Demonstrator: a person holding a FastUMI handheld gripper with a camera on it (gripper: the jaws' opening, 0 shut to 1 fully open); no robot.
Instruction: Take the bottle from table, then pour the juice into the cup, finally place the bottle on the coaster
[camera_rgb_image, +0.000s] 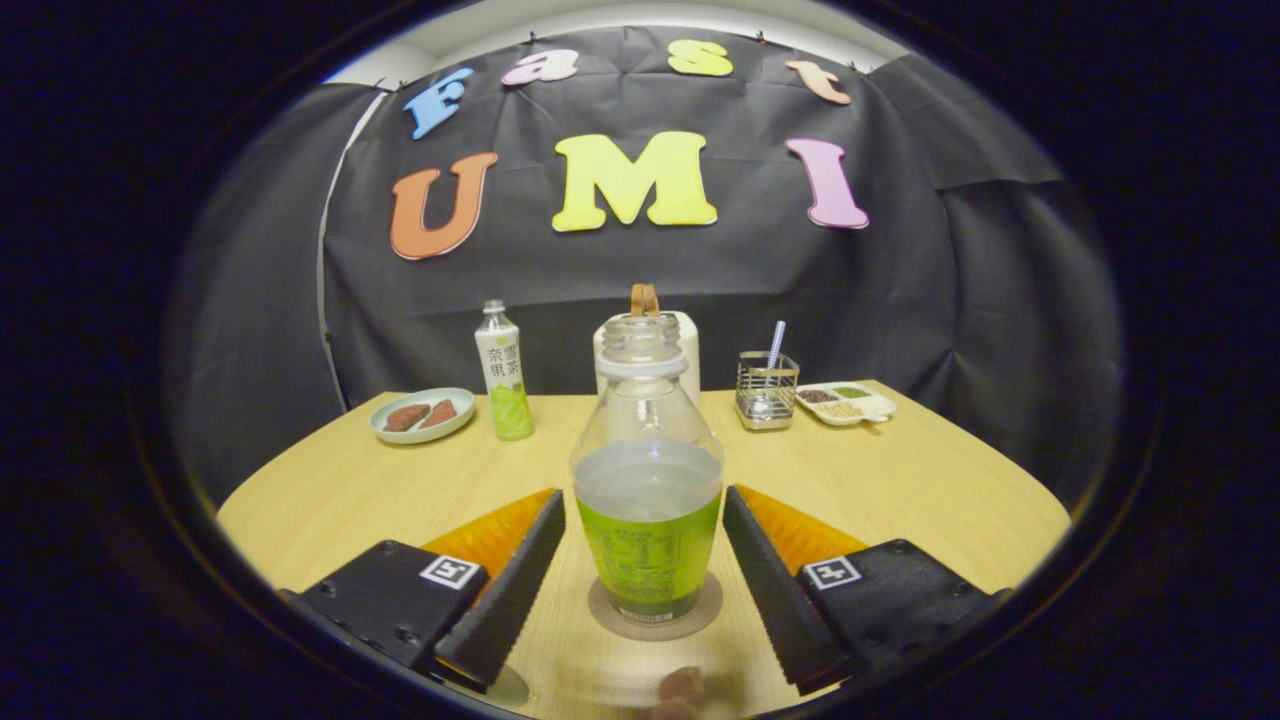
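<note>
A clear uncapped bottle (648, 470) with a green label, about half full of liquid, stands upright on a round brown coaster (606, 616) on the wooden table (900, 490). My gripper (645, 545) is open, its two black serrated fingers (520, 575) standing on either side of the bottle with a gap to each side. Neither finger touches the bottle. The cup is not something I can make out; a blurred rim shows at the very bottom near the left finger.
Beyond the bottle stand a white container (688, 345) with a brown strap, a capped tea bottle (504, 375), a plate of brown pieces (422, 414), a wire holder with a straw (767, 390) and a divided snack tray (846, 402).
</note>
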